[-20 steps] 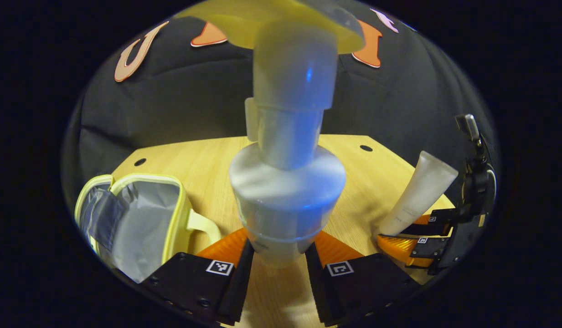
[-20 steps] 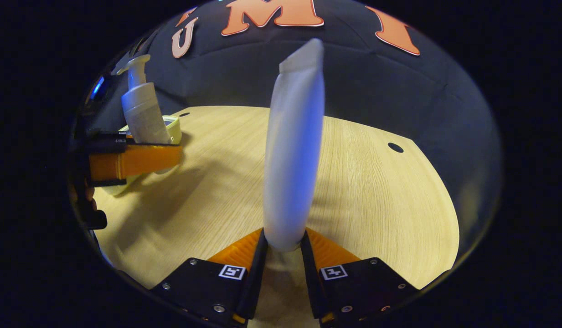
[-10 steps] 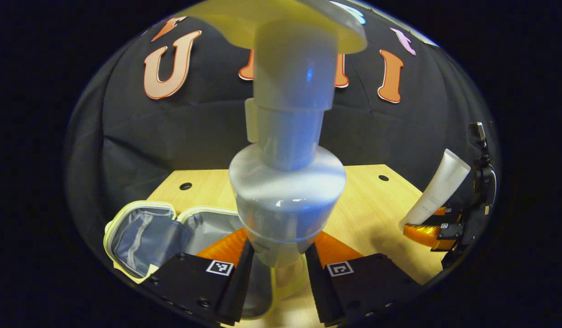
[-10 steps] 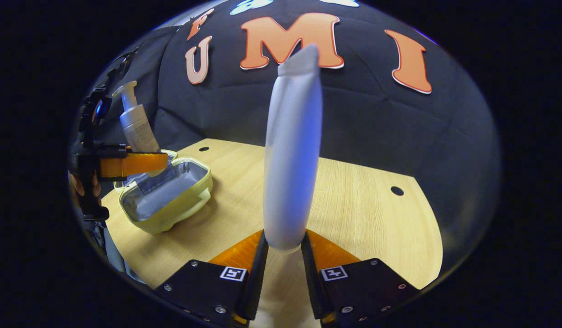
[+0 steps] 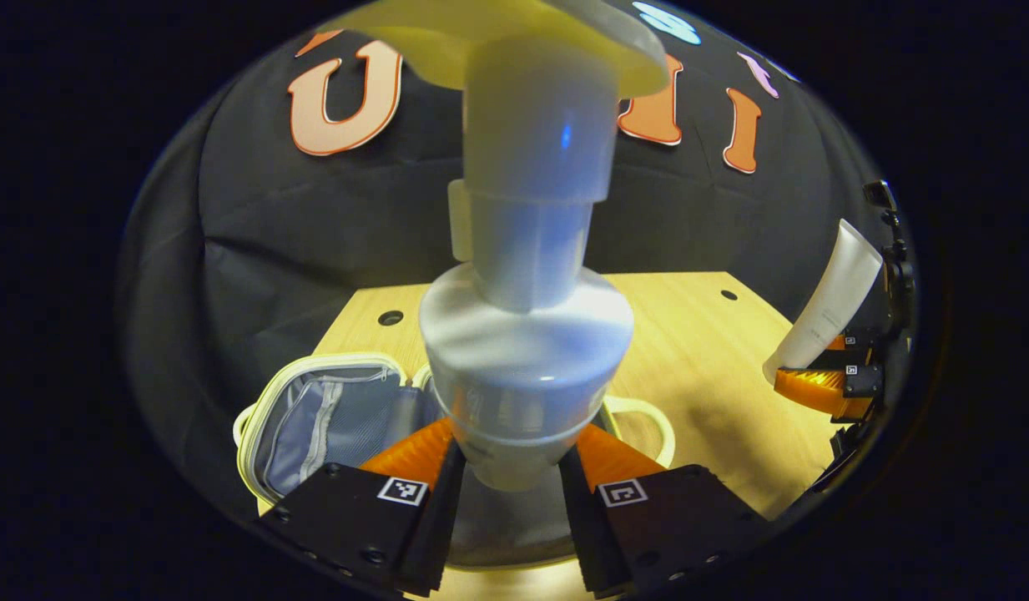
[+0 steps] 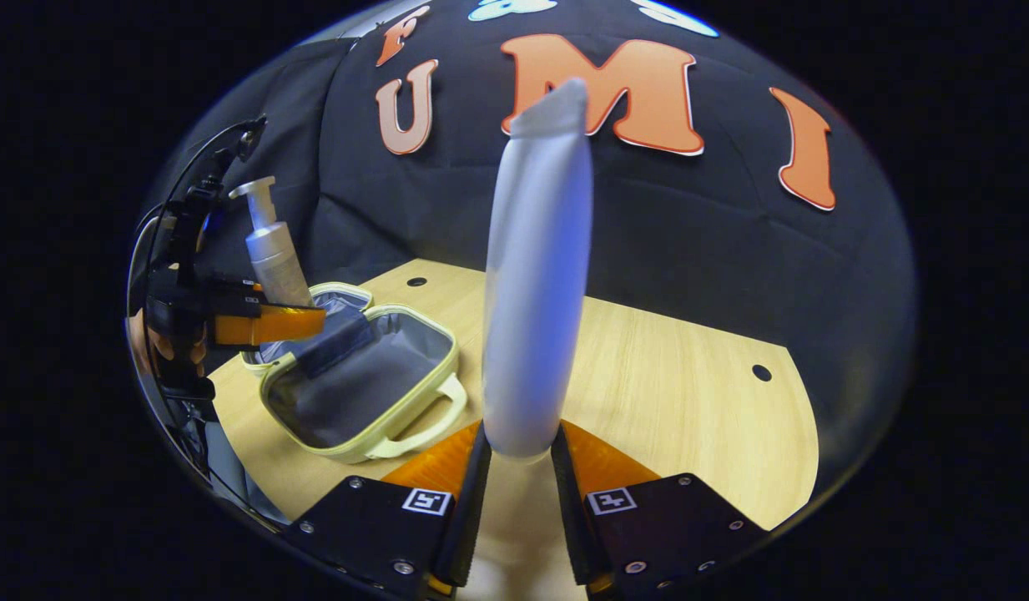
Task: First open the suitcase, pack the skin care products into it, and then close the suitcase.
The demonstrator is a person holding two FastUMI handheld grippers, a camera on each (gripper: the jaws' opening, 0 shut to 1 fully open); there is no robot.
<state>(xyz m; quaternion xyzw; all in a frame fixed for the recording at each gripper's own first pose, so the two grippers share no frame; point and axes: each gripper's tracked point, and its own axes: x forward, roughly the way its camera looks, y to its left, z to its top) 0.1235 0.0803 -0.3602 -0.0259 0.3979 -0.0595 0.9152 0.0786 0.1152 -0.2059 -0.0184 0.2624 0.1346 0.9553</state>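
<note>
Both grippers loaded, suitcase open.
Suitcase [image 6: 360,380] lies open near the table [image 6: 689,392] left edge; left gripper [image 5: 510,467] pinches pump bottle [image 5: 527,334] above it, right gripper [image 6: 518,455] pinches tube [image 6: 535,284] upright.

Each gripper, the left gripper [image 5: 511,467] and right gripper [image 6: 514,467], has black plates behind its fingers, studded with small screws and carrying square black-and-white markers
</note>
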